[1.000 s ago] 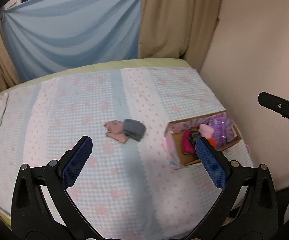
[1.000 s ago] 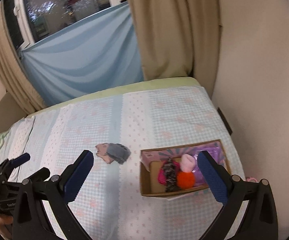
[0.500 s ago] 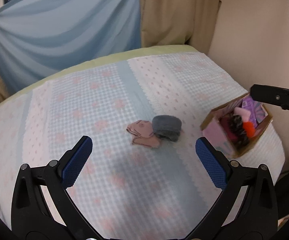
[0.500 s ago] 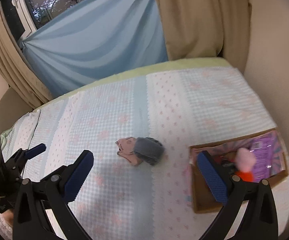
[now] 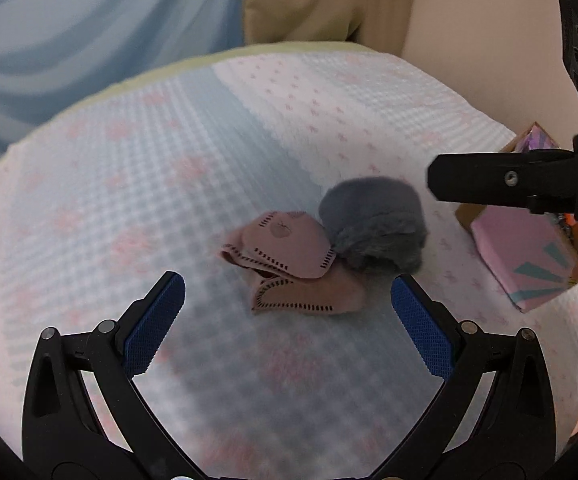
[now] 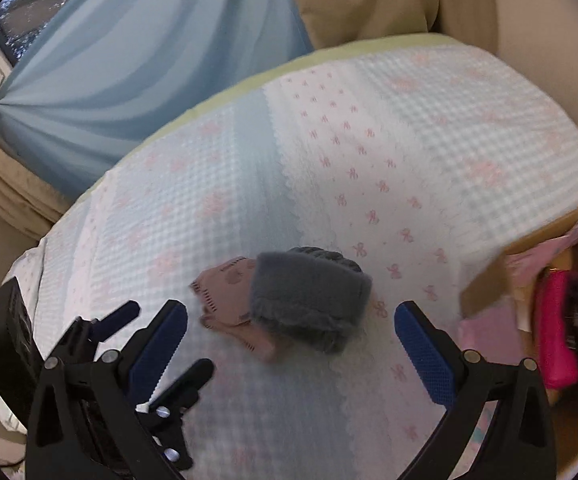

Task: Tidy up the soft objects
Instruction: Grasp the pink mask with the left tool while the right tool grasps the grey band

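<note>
Lying mid-bed, grey fuzzy roll [image 5: 373, 226] touching pink socks [image 5: 289, 256], box [image 5: 525, 256] at bed's edge, both hand-held grippers [image 5: 287, 320] [image 6: 291, 344] spread wide

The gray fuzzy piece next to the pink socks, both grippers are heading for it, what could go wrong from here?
1. The gray piece touches and partly overlaps the pink socks, so a grab may drag both.
2. The left gripper and right gripper, both open, are crowding the same pile and could collide.
3. The box already looks full, so added items might spill.
</note>
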`<state>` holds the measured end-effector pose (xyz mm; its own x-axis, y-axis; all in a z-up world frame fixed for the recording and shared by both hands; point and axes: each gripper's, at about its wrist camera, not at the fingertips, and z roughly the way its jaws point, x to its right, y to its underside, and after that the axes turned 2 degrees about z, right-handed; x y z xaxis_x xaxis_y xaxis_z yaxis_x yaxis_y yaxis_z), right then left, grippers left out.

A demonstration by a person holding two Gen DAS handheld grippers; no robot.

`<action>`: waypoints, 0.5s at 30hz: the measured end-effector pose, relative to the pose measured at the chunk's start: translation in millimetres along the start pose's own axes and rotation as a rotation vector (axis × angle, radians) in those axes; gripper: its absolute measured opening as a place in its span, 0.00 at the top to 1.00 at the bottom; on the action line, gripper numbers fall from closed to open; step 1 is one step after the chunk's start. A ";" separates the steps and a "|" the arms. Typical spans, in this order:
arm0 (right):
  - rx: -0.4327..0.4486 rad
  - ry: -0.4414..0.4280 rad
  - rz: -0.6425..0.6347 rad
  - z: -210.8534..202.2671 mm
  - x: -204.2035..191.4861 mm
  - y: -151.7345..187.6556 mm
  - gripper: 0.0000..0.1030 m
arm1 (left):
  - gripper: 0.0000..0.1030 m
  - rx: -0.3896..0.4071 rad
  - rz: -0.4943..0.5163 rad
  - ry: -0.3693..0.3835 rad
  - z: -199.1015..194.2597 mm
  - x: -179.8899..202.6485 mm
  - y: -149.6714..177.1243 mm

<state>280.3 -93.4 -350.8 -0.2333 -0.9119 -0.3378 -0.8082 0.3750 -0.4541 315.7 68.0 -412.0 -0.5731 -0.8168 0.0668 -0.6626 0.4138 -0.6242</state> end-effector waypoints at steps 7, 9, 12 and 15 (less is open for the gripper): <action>-0.079 0.010 0.109 59.9 19.0 -1.2 0.00 | 0.00 -0.007 0.040 0.025 56.9 13.0 8.2; -0.089 -0.010 0.129 68.5 22.4 -1.1 0.00 | 0.01 -0.011 0.057 0.013 66.7 18.6 8.5; -0.098 -0.036 0.155 76.4 26.0 -1.5 0.03 | 0.03 -0.015 0.077 0.007 76.1 25.6 7.0; -0.109 -0.071 0.172 80.1 29.1 -2.2 0.19 | 0.21 -0.010 0.096 0.005 81.1 29.9 6.5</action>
<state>318.6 -107.4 -425.7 -0.3372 -0.8208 -0.4611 -0.8143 0.5001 -0.2947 333.4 13.7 -477.2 -0.6368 -0.7710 0.0113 -0.6093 0.4942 -0.6201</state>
